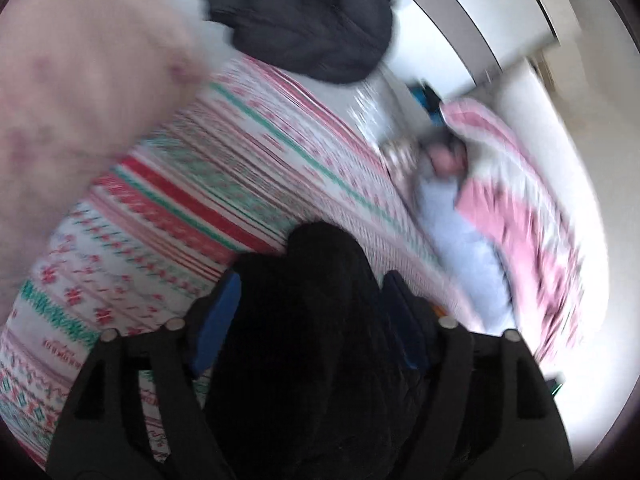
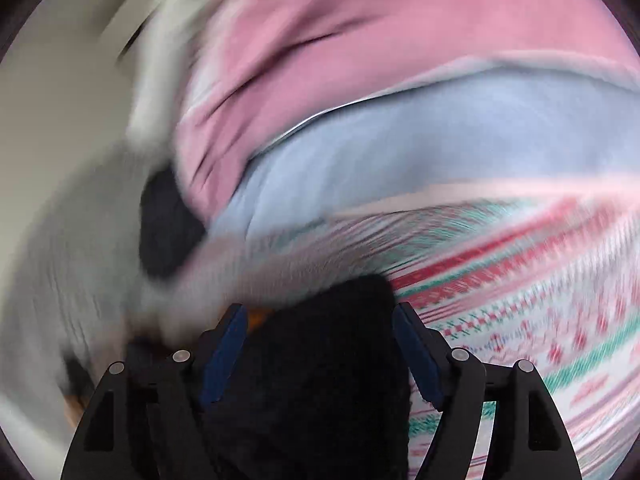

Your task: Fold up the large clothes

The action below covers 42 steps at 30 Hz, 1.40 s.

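A black fuzzy garment [image 1: 320, 340] lies on the red, green and white patterned bedspread [image 1: 160, 220]. In the left wrist view it runs up between the two blue pads [image 1: 218, 320] of my left gripper [image 1: 312, 292]. The jaws stand wide and the pads do not press on the cloth. The right wrist view shows the same black garment [image 2: 320, 380] between the spread blue pads [image 2: 224, 352] of my right gripper [image 2: 318, 316], which is also open. Both views are blurred.
A second dark garment [image 1: 304, 20] lies at the far end of the bed. A pink and white blanket [image 1: 520, 200] and light blue cloth [image 1: 452, 232] are bunched on the right. A blurred pale pink shape [image 1: 80, 100] fills the upper left. White furniture [image 1: 460, 12] stands beyond.
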Available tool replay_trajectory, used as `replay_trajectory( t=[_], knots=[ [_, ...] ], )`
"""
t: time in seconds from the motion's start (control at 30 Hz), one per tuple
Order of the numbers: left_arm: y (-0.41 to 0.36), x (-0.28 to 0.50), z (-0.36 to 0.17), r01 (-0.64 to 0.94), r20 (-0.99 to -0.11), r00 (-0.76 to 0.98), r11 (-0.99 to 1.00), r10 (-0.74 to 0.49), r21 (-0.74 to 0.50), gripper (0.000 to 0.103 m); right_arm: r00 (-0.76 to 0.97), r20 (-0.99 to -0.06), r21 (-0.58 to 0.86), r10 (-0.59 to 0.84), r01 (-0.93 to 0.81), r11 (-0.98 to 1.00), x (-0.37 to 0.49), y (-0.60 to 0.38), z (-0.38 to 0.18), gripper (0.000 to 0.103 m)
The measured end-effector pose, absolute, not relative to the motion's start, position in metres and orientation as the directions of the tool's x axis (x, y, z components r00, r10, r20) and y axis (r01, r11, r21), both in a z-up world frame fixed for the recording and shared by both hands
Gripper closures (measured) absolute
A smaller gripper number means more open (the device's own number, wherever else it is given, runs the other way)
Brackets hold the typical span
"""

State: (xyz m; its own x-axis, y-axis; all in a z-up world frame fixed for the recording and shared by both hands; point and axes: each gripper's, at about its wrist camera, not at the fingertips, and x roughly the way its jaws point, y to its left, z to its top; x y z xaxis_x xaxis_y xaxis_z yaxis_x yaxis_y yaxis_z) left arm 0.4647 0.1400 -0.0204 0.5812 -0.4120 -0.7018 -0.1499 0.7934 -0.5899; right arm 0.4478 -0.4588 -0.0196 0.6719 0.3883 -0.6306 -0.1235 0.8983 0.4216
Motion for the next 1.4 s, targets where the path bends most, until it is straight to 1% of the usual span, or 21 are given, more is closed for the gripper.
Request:
replay_trajectory(
  t=[0.1,0.13,0.23,0.37,0.43,0.5,0.57,0.6,0.67,0.73,0.77,0.8,0.83,0.87,0.9,1.0,1.07,1.17,1.27,1.33,1.4],
  knots=[
    [0.111,0.471,-0.028,-0.096,-0.764,0.545,0.879,-0.346,-0.467,0.026,0.646,-0.676,0.249,0.354,-0.252,0.935,0.445,-0.414,-0.025,0.027],
    [0.104,0.472,-0.033,-0.088,-0.78,0.534,0.897,-0.325,-0.434,0.026,0.638,-0.684,0.234,0.355,-0.269,0.934,0.447,-0.407,-0.028,0.027],
    [0.093,0.474,-0.045,-0.078,-0.808,0.515,0.924,-0.285,-0.375,0.026,0.576,-0.71,0.272,0.405,-0.305,0.912,0.456,-0.402,-0.041,0.027],
    [0.09,0.472,-0.049,-0.06,-0.8,0.536,0.934,-0.268,-0.353,0.026,0.613,-0.601,0.417,0.513,-0.307,0.856,0.446,-0.439,-0.026,0.027],
    [0.086,0.471,-0.049,-0.046,-0.803,0.546,0.948,-0.24,-0.315,0.028,0.631,-0.564,0.416,0.532,-0.339,0.844,0.432,-0.448,-0.015,0.022],
    [0.079,0.47,-0.048,-0.028,-0.805,0.553,0.961,-0.214,-0.275,0.044,0.615,-0.595,0.326,0.517,-0.403,0.855,0.419,-0.431,-0.011,0.02],
    [0.073,0.47,-0.047,-0.017,-0.807,0.562,0.973,-0.182,-0.231,0.055,0.581,-0.629,0.261,0.517,-0.469,0.844,0.414,-0.406,-0.013,0.02],
    [0.07,0.469,-0.045,-0.008,-0.802,0.57,0.976,-0.176,-0.219,0.065,0.575,-0.63,0.255,0.522,-0.482,0.838,0.416,-0.396,-0.014,0.02],
    [0.068,0.467,-0.04,0.003,-0.788,0.589,0.976,-0.177,-0.217,0.078,0.571,-0.625,0.253,0.533,-0.497,0.83,0.421,-0.38,-0.015,0.02],
    [0.068,0.465,-0.036,0.003,-0.778,0.605,0.977,-0.171,-0.213,0.088,0.581,-0.673,0.166,0.457,-0.484,0.859,0.436,-0.351,-0.027,0.02],
    [0.069,0.464,-0.035,-0.001,-0.774,0.611,0.978,-0.165,-0.209,0.089,0.576,-0.715,0.101,0.397,-0.477,0.873,0.446,-0.334,-0.039,0.021],
    [0.072,0.463,-0.033,0.002,-0.769,0.615,0.975,-0.176,-0.222,0.09,0.569,-0.731,0.079,0.377,-0.478,0.875,0.452,-0.324,-0.047,0.036],
    [0.073,0.463,-0.032,0.002,-0.765,0.618,0.974,-0.179,-0.226,0.09,0.567,-0.733,0.081,0.376,-0.476,0.876,0.456,-0.317,-0.051,0.066],
    [0.076,0.462,-0.03,-0.001,-0.759,0.626,0.974,-0.178,-0.229,0.091,0.574,-0.73,0.085,0.371,-0.463,0.882,0.46,-0.316,-0.05,0.077],
    [0.079,0.461,-0.026,-0.007,-0.747,0.639,0.97,-0.183,-0.243,0.091,0.614,-0.702,0.076,0.362,-0.44,0.895,0.46,-0.318,-0.04,0.083],
    [0.099,0.454,-0.005,-0.004,-0.638,0.717,0.913,-0.282,-0.408,0.092,0.73,-0.605,0.064,0.318,-0.353,0.933,0.451,-0.331,0.0,0.086],
    [0.109,0.451,0.005,-0.008,-0.572,0.764,0.881,-0.3,-0.474,0.092,0.767,-0.583,0.09,0.267,-0.266,0.96,0.455,-0.341,0.01,0.086],
    [0.109,0.456,-0.003,-0.069,-0.605,0.761,0.899,-0.233,-0.433,0.092,0.746,-0.631,0.075,0.21,-0.212,0.974,0.468,-0.335,-0.009,0.086],
    [0.115,0.464,-0.031,-0.142,-0.654,0.729,0.89,-0.202,-0.433,0.092,0.651,-0.743,0.056,0.155,-0.171,0.984,0.494,-0.318,-0.061,0.084],
    [0.128,0.467,-0.048,-0.176,-0.661,0.712,0.851,-0.236,-0.494,0.092,0.609,-0.767,0.124,0.202,-0.169,0.978,0.502,-0.325,-0.081,0.078],
    [0.14,0.466,-0.055,-0.176,-0.639,0.703,0.794,-0.313,-0.582,0.091,0.617,-0.734,0.229,0.285,-0.17,0.958,0.499,-0.343,-0.076,0.077]
  ],
)
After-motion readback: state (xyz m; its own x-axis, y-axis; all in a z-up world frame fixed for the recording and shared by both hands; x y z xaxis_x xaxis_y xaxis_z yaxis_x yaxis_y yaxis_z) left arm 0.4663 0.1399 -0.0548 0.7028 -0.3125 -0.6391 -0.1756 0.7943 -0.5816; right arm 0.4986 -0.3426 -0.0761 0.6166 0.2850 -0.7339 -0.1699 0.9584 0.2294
